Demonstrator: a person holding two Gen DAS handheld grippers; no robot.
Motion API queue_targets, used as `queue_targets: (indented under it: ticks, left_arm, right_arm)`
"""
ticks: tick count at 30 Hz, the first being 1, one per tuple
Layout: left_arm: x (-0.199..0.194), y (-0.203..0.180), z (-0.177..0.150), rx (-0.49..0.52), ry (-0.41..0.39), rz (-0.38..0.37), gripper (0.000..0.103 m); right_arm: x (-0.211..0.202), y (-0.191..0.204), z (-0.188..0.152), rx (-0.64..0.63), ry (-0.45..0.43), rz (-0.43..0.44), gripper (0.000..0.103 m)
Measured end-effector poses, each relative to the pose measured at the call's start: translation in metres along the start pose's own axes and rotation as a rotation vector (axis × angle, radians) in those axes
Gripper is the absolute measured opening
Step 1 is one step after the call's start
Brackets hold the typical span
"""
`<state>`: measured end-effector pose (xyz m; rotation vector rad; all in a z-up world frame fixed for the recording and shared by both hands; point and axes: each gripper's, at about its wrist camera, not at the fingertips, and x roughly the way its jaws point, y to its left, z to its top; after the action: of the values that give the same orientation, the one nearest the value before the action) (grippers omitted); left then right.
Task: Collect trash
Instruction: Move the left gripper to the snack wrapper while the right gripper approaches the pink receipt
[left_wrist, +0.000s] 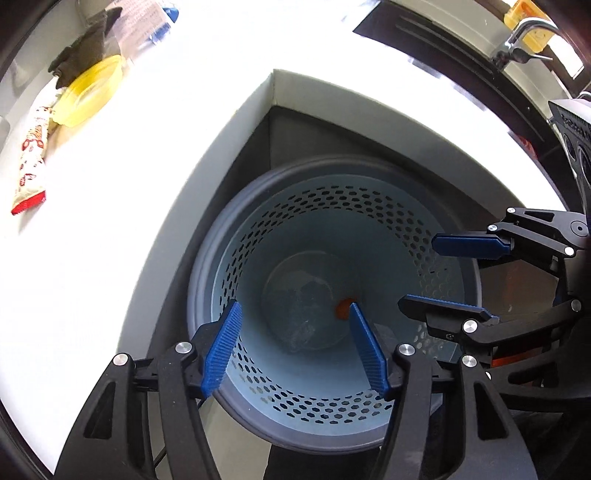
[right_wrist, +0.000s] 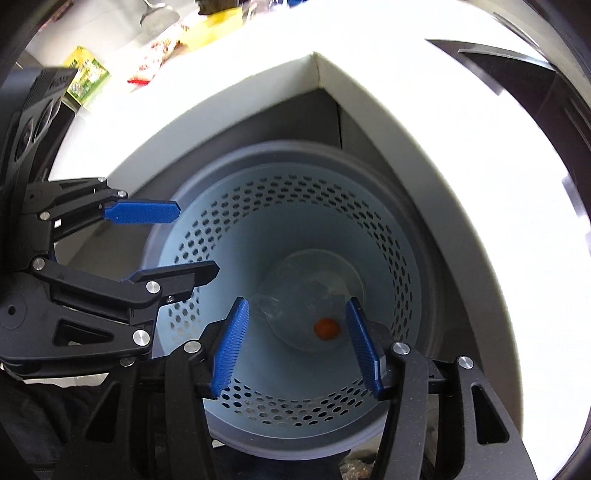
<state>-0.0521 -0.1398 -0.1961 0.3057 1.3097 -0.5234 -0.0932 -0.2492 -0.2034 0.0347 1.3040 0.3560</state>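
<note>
We hold our left gripper (left_wrist: 295, 345) and right gripper (right_wrist: 295, 345) wide open and empty over the blue bin (left_wrist: 369, 206), where a clear bottle (left_wrist: 303, 302) with an orange cap (left_wrist: 342, 308) lies at the bottom.

Right gripper (right_wrist: 293, 345) hangs spread over the perforated bin (right_wrist: 384, 236) — a clear plastic bottle (right_wrist: 295, 295) lies at its bottom; left gripper (right_wrist: 195, 240) gapes nearby.

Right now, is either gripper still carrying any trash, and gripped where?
Nothing is held. The left gripper and right gripper both hang open over the blue bin, with only air between their fingers. A clear crumpled item lies at the bottom.
</note>
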Motion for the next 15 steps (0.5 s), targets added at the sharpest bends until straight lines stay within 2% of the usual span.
queue_targets:
  ticks: [2,6,11,15]
  left_arm:
    - [-0.022,0.004,0.003,-0.021,-0.055,0.024,0.067]
    - [-0.072,0.018,0.012,-0.102,-0.197,0.074,0.085]
    - [-0.119,0.051,0.026,-0.232,-0.329,0.14,0.092]
    - [-0.147,0.083,0.036,-0.299,-0.392,0.183,0.095]
  right_arm:
    - [-0.018,0.0,0.005,-0.002,-0.045,0.006,0.056]
    - [-0.052,0.003,0.024,-0.001,-0.142,0.017,0.057]
    - [-0.094,0.007,0.055,-0.002,-0.277,0.02,0.069]
    - [-0.115,0.016,0.085,-0.025,-0.353,0.02,0.071]
